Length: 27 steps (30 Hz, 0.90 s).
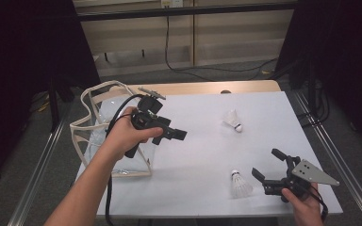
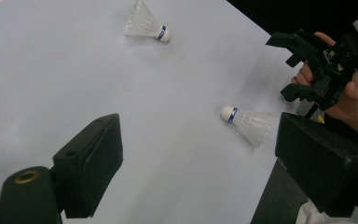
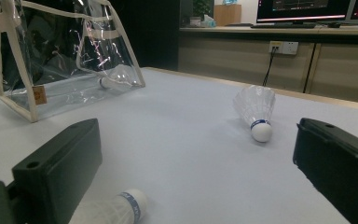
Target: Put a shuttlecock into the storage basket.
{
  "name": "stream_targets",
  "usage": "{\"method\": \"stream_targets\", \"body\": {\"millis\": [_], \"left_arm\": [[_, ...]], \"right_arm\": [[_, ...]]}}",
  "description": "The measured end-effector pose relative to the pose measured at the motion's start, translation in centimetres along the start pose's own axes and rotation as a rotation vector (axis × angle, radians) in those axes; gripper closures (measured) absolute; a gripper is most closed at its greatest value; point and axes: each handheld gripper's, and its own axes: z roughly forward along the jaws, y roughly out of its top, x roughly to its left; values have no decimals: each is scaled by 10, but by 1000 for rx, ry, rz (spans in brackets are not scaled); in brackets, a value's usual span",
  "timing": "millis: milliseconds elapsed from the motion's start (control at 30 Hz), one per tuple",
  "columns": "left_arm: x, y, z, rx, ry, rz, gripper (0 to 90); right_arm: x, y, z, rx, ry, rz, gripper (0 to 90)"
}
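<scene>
Left gripper (image 1: 179, 134) is held above the desk (image 1: 193, 155) near its left edge, just beside the clear bag (image 1: 99, 136); its jaws stand wide apart with nothing between them. Right gripper (image 1: 268, 165) sits low at the desk's near right corner, jaws likewise spread wide and empty. One shuttlecock (image 1: 240, 184) lies on the desk close to the near edge, just left of the right gripper, apart from its jaws. A second shuttlecock (image 1: 233, 120) lies toward the far right part of the desk, well apart from both grippers. A third shuttlecock (image 3: 116, 80) lies inside the clear bag, which stands at the left edge.
</scene>
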Motion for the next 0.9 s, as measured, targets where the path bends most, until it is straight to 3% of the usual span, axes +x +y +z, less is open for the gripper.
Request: {"method": "stream_targets", "body": {"millis": [900], "left_arm": [[4, -22, 28, 17, -10, -9, 146]], "right_arm": [[0, 0, 0, 2, 2, -3, 9]]}}
